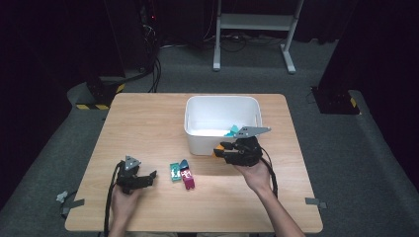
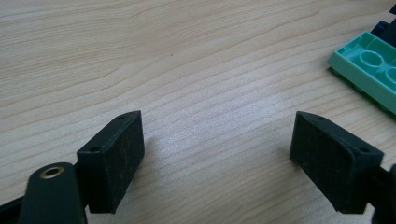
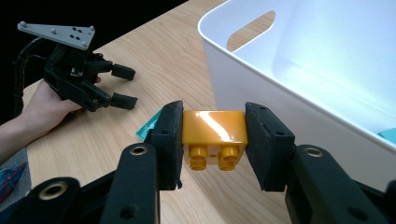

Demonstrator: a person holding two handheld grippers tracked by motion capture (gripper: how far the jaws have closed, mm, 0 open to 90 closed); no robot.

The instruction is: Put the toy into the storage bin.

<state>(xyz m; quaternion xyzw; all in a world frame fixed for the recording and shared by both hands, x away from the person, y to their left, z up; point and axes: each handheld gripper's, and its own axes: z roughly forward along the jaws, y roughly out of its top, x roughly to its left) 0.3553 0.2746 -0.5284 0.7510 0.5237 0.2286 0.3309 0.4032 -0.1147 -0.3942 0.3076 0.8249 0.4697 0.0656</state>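
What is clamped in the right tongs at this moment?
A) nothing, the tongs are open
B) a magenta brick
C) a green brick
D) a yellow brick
D: in the right gripper view the right tongs press both pads against a yellow brick, held just outside the white bin, while the green brick lies on the table.

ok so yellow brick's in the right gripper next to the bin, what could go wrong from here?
1. The right gripper holds the yellow brick beside the white bin, below its rim; moving straight across could knock the wall.
2. Its fingers clamp only the brick's smooth side faces, so a bump might twist it loose.
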